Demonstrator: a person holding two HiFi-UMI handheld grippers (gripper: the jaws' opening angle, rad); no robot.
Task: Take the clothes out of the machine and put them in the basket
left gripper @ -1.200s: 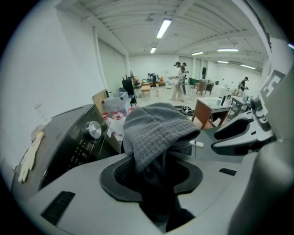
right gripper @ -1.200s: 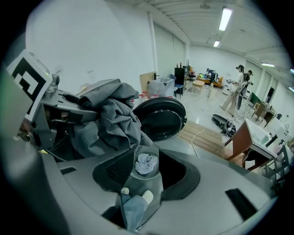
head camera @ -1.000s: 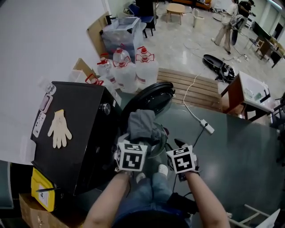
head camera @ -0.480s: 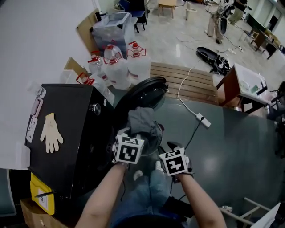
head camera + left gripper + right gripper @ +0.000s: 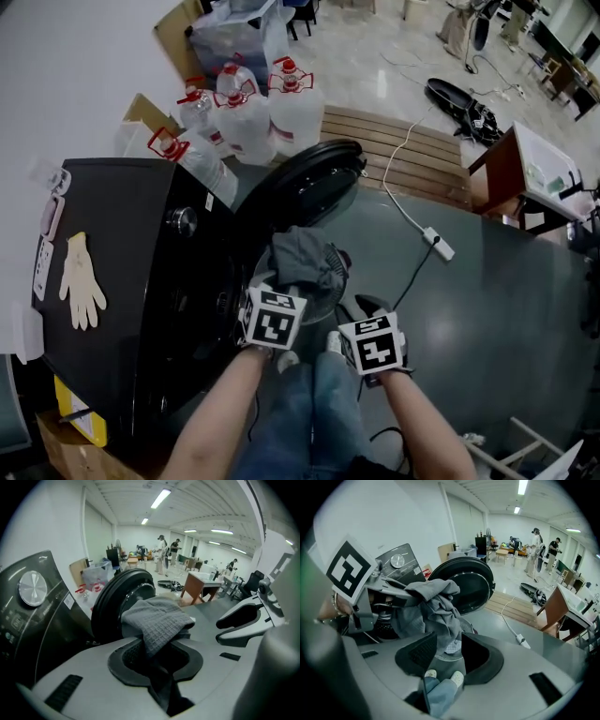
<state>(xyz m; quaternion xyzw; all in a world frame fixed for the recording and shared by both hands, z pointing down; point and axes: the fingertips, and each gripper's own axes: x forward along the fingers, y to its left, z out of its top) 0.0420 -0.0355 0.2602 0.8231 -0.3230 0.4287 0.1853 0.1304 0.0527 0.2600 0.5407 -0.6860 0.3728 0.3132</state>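
Observation:
The black washing machine [image 5: 141, 281] stands at the left with its round door [image 5: 305, 183] swung open. A bundle of grey clothes [image 5: 300, 255] hangs in front of the door, held by both grippers. My left gripper [image 5: 284, 284] is shut on a grey waffle-weave cloth [image 5: 157, 620] that runs down between its jaws [image 5: 157, 656]. My right gripper [image 5: 352, 311] grips a hanging grey garment [image 5: 438, 616] between its jaws [image 5: 447, 651]. Beneath the bundle shows part of a round mesh basket [image 5: 451, 658], mostly hidden.
Several water jugs [image 5: 253, 112] stand behind the machine beside a wooden pallet [image 5: 417, 164]. A power strip [image 5: 438, 244] and its cable lie on the grey floor. A wooden table [image 5: 530, 178] is at the right. A pale glove [image 5: 80, 281] lies on the machine top. The person's legs [image 5: 314, 412] are below.
Both grippers have sunk lower together with the grey clothes, staying in front of the open door. The left jaws have closed tighter on the cloth.

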